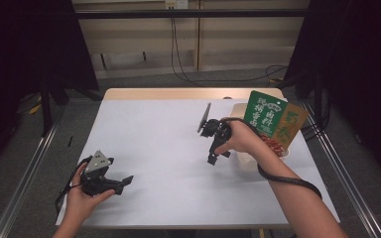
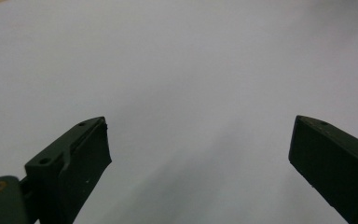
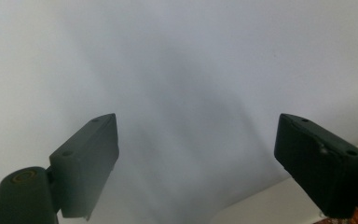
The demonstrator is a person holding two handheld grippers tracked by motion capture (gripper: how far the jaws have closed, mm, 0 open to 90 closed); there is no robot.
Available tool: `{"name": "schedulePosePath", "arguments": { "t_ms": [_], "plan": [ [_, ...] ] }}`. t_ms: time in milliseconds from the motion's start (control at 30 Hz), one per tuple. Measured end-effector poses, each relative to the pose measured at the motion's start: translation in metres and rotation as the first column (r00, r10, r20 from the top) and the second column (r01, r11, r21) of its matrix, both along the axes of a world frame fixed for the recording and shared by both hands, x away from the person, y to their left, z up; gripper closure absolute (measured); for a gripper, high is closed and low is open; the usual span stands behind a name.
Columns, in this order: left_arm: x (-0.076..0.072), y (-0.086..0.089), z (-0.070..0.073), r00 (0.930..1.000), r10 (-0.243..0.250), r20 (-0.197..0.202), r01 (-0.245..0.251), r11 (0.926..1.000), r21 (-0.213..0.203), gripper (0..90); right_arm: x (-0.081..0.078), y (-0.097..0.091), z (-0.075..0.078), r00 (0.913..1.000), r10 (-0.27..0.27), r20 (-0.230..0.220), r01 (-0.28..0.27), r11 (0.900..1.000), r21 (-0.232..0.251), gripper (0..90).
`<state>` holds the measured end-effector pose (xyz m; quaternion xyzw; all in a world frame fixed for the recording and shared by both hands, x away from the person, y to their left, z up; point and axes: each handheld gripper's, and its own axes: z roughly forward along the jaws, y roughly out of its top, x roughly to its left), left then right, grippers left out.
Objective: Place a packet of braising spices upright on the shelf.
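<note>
Where the white-covered counter (image 1: 178, 148) spreads under the high view, a green and orange packet (image 1: 273, 119) stands at its right edge over a pale container (image 1: 248, 161), partly hidden. Just left of the packet, the right hand-held gripper (image 1: 217, 154) points down at the counter, jaws wide and empty. Near the front left corner, the left hand-held gripper (image 1: 125, 183) rests low, jaws wide, empty.
</note>
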<state>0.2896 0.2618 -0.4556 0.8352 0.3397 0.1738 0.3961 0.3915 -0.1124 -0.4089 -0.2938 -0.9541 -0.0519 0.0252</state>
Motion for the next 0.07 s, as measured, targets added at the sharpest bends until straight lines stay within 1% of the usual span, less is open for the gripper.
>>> {"name": "schedulePosePath", "arguments": {
  "t_ms": [33, 67],
  "plan": [
    [0.0, 0.0, 0.0, 1.0, 0.0, 0.0, 0.0, 1.0, 0.0, 5.1, 0.0, 0.0, 0.0, 1.0, 0.0, 0.0, 0.0, 1.0, 0.0, 13.8],
    [0.0001, -0.0001, -0.0004, 1.0, -0.002, 0.0, 0.002, 1.0, -0.004, 5.1, -0.0003, -0.0012, -0.0007, 0.9999, 0.006, 0.012, -0.006, 0.9999, -0.012, 13.7]
  ]
}}
